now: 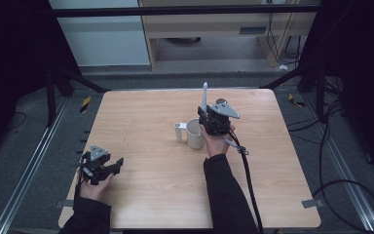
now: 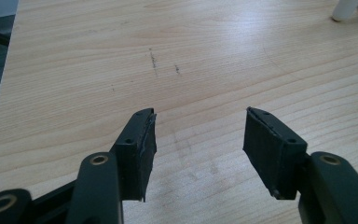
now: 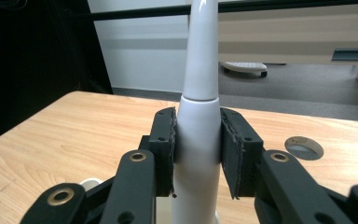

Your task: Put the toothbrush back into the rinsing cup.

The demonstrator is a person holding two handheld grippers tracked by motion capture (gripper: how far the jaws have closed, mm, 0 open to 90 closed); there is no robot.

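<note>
Standing by one white mug [image 1: 195,133], two hand-held grippers, right [image 3: 196,151] clamping one toothbrush [image 3: 198,116].

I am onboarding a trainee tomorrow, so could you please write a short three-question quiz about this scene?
1. True or false: the right gripper is shut on the white electric toothbrush.
2. Multiple choice: the left gripper is A) open above bare table, B) shut on the mug, C) shut on the toothbrush.
3. Short answer: what stands on the wooden table just left of the white mug in the high view?

Key:
1. True; its fingers press the body from both sides, holding it upright.
2. A.
3. A small white stand.
</note>
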